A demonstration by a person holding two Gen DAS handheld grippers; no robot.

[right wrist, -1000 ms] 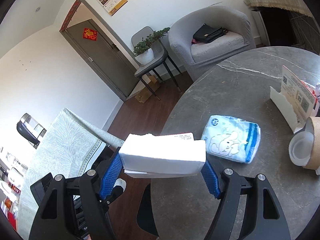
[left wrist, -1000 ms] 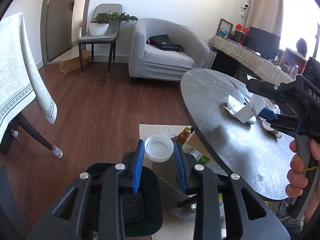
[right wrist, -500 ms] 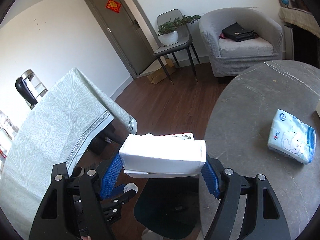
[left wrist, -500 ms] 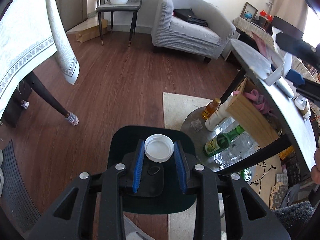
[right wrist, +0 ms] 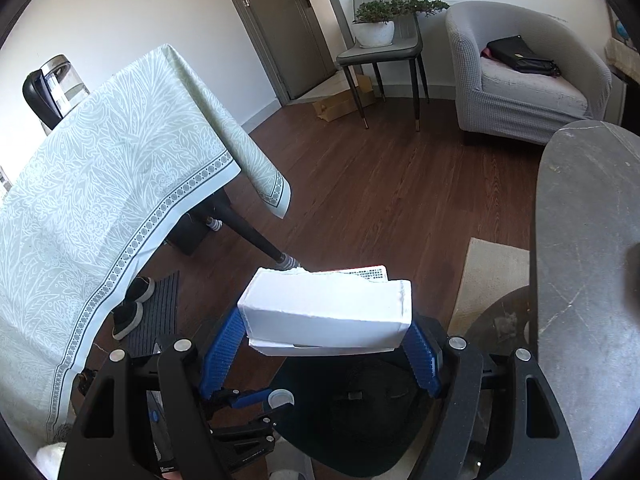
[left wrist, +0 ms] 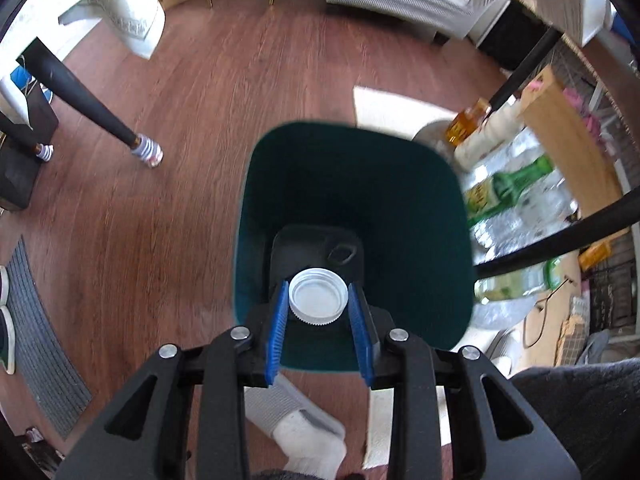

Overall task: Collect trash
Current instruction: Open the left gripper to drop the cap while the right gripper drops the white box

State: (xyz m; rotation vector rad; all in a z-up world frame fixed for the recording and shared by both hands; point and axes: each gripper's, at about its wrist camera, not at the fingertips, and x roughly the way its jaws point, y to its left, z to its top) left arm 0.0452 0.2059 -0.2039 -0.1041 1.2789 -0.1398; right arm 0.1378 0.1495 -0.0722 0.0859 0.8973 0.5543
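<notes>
My left gripper (left wrist: 318,300) is shut on a white plastic bottle cap (left wrist: 318,297), pointing steeply down over the mouth of a dark green trash bin (left wrist: 420,208) on the wood floor. A black object (left wrist: 316,252) lies at the bin's bottom. In the right wrist view, my right gripper (right wrist: 324,324) is shut on a torn white cardboard box (right wrist: 326,310), held above and just short of the same bin (right wrist: 360,432). The left gripper with its cap (right wrist: 281,398) shows below the box, at the bin's left edge.
The round grey stone table (right wrist: 580,280) stands to the right, with bottles (left wrist: 508,188) and a wooden crate (left wrist: 568,144) beneath it. A cloth-covered table (right wrist: 100,184) with dark legs (left wrist: 80,92) is at left. A socked foot (left wrist: 304,440) is beside the bin; an armchair (right wrist: 528,80) stands behind.
The left gripper has dropped and tipped downward, bringing the cap over the bin's mouth. The right gripper has swung left off the stone table with the box, toward the bin.
</notes>
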